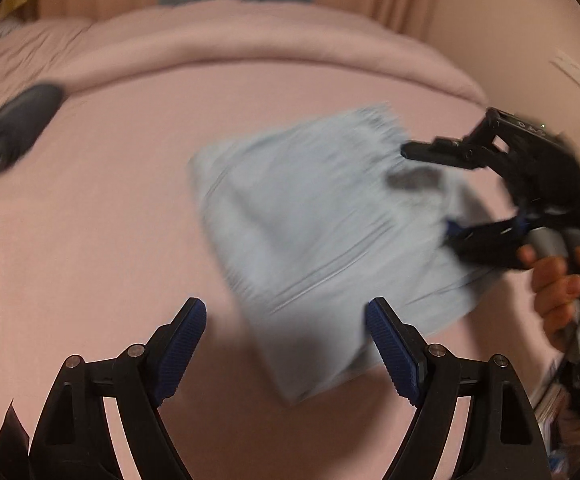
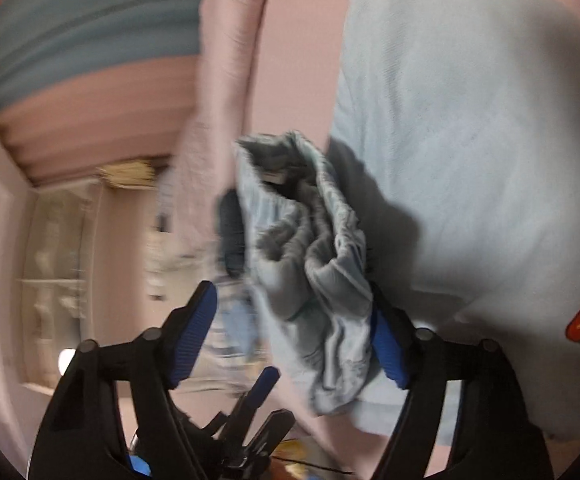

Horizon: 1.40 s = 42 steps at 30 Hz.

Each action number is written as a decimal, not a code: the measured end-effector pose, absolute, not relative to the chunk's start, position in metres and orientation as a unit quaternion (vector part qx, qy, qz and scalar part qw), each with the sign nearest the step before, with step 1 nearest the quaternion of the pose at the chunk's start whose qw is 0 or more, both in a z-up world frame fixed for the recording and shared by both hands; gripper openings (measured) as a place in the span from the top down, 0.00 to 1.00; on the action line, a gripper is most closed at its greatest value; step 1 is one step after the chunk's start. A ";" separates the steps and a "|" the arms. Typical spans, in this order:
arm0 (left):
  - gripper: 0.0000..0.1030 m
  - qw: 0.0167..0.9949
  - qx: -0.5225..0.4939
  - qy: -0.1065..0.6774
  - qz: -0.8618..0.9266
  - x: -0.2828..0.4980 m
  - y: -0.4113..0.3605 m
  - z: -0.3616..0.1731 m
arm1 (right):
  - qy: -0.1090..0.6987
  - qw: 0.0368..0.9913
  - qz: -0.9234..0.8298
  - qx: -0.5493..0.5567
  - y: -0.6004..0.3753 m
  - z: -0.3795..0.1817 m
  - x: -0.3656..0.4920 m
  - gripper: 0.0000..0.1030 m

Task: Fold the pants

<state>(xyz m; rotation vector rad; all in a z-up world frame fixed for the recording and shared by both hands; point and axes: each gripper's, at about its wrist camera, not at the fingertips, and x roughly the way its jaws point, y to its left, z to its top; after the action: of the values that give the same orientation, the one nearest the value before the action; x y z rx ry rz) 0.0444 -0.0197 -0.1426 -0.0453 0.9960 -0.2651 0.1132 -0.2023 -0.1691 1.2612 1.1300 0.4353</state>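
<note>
I judge the fold is nearly done: the light blue pants point(image 1: 322, 232) lie in a compact bundle on the pink bed sheet point(image 1: 101, 216). My left gripper point(image 1: 285, 340) hangs over them, jaws wide and empty. My right gripper point(image 2: 294, 336) has the gathered waistband point(image 2: 298, 208) between its pads, though blur hides whether they pinch; next I'd lay that end flat.

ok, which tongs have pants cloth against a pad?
The right tongs: the bunched waistband of the pants lies against one pad, the other pad bare. The left tongs stand open with both pads bare.
</note>
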 end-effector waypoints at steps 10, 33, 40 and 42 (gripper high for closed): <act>0.20 0.849 -0.139 0.474 -0.185 0.044 0.002 -0.141 | 0.477 0.783 0.184 0.353 -0.163 -0.077 0.112 0.79; 0.20 0.811 -0.155 0.530 -0.196 0.066 -0.033 -0.167 | 0.463 0.786 0.074 0.402 -0.267 -0.142 0.070 0.79; 0.20 0.815 -0.127 0.534 -0.189 0.068 -0.040 -0.165 | 0.449 0.800 0.048 0.394 -0.271 -0.141 0.065 0.76; 0.20 0.820 -0.119 0.530 -0.183 0.067 -0.041 -0.162 | 0.474 0.779 0.045 0.408 -0.277 -0.161 0.068 0.77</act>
<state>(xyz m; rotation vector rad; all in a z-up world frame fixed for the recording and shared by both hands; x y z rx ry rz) 0.0668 -0.0412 -0.1615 -0.2524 1.1286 -0.3889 0.0676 -0.2773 -0.1613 0.8826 1.0241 0.0980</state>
